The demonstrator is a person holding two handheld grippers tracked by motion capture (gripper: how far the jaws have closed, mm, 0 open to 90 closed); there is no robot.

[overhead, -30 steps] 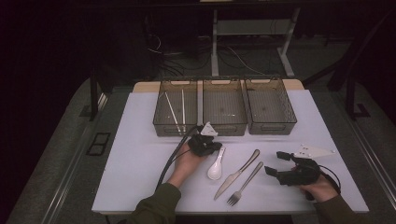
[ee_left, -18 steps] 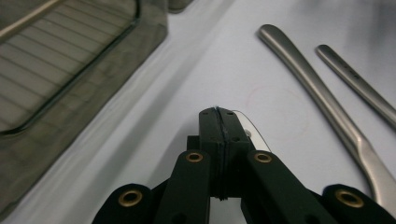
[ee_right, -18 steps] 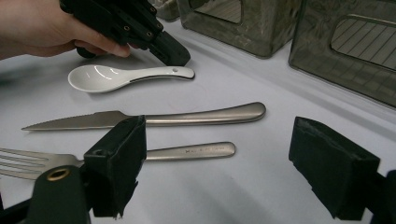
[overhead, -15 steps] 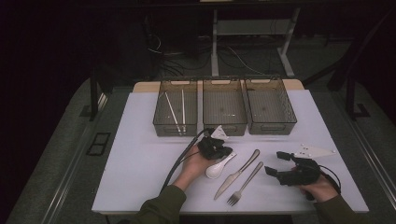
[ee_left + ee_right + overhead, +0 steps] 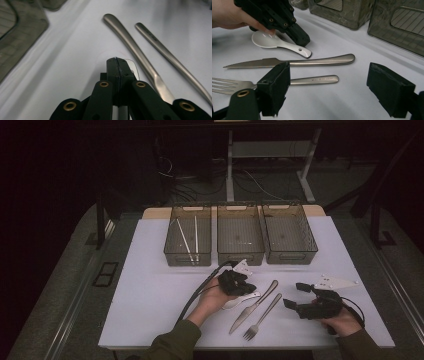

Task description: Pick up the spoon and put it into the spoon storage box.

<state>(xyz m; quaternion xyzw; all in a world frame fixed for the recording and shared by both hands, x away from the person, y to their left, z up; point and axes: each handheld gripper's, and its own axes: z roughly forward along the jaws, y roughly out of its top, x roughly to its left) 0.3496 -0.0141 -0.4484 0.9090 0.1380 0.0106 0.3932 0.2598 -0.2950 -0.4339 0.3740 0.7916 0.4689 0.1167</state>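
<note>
White spoon (image 5: 279,44) touching left hand-held gripper (image 5: 298,35) tips.

Olive sleeves (image 5: 172,342), black brass-riveted jaws, black cable (image 5: 202,287)

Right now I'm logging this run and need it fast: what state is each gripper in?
Left gripper: closed, jaws pressed together just above the white spoon; cannot tell if it grips the spoon.
Right gripper: open, holding nothing.

Spoon (image 5: 239,299) left of knife (image 5: 253,306); fork (image 5: 262,316) right
</note>
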